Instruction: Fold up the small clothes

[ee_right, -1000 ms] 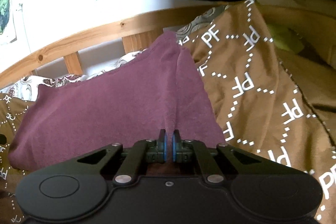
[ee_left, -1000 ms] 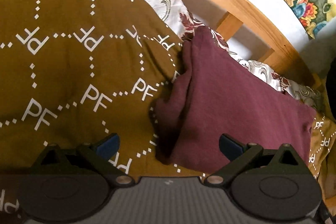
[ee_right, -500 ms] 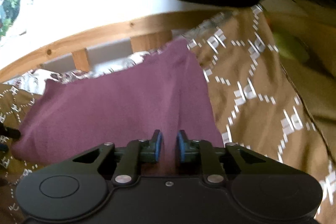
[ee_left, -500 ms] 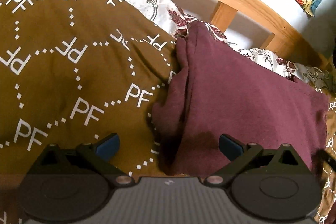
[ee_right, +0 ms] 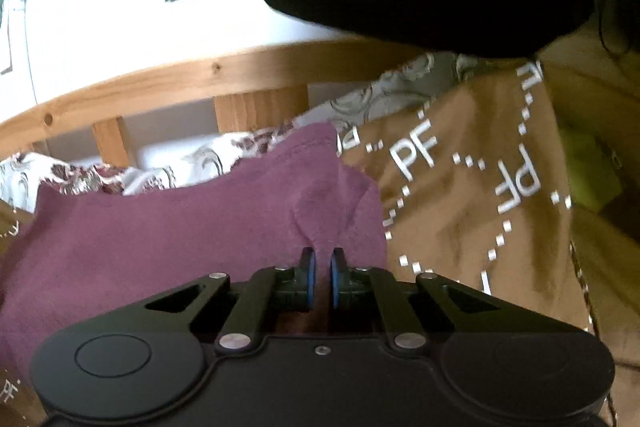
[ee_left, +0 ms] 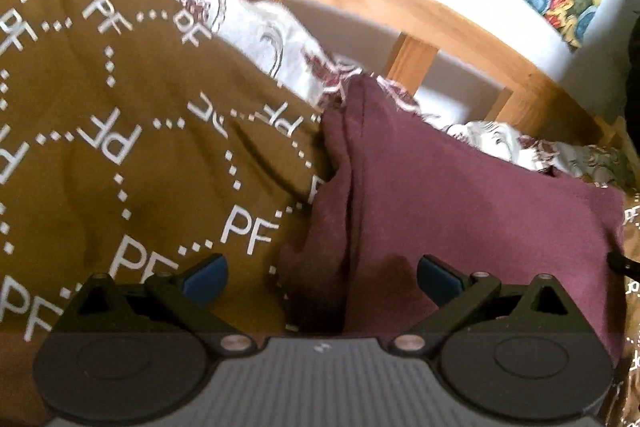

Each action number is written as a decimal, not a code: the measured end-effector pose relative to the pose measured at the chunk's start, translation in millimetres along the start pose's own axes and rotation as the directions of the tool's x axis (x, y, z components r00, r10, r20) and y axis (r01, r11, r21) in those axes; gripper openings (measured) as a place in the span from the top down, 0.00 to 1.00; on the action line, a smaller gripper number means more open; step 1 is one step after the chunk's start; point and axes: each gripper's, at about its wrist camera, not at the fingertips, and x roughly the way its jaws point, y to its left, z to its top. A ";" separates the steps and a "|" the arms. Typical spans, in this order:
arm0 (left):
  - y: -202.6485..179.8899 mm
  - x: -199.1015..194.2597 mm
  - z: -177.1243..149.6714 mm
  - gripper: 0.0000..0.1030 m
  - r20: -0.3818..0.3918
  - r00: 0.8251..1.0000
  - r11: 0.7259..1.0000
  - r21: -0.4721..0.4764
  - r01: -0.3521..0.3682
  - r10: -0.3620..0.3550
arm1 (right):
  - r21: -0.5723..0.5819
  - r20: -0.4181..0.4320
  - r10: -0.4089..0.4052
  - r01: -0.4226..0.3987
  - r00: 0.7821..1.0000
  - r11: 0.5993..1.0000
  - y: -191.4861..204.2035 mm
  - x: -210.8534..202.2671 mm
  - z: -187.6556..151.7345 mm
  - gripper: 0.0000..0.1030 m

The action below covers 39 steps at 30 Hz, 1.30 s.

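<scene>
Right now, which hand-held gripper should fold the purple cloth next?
Probably the right hand-held gripper: it already pinches a ridge of the purple cloth. The left hand-held gripper is open, holding nothing.

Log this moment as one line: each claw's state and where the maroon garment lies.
left claw: open, over garment edge | right claw: shut on maroon garment, fabric puckered | garment: flat on brown PF blanket

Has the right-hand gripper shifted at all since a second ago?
Yes. In its own view the wooden bed rail and maroon garment have slid leftward, so the right gripper, pinching the cloth, swung toward the brown blanket.
</scene>
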 end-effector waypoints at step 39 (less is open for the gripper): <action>6.0 49.2 39.8 0.02 -0.143 0.967 0.963 0.139 0.229 -0.209 | -0.128 -0.061 0.137 -0.144 0.989 0.981 115.0 -16.5 -74.6 0.01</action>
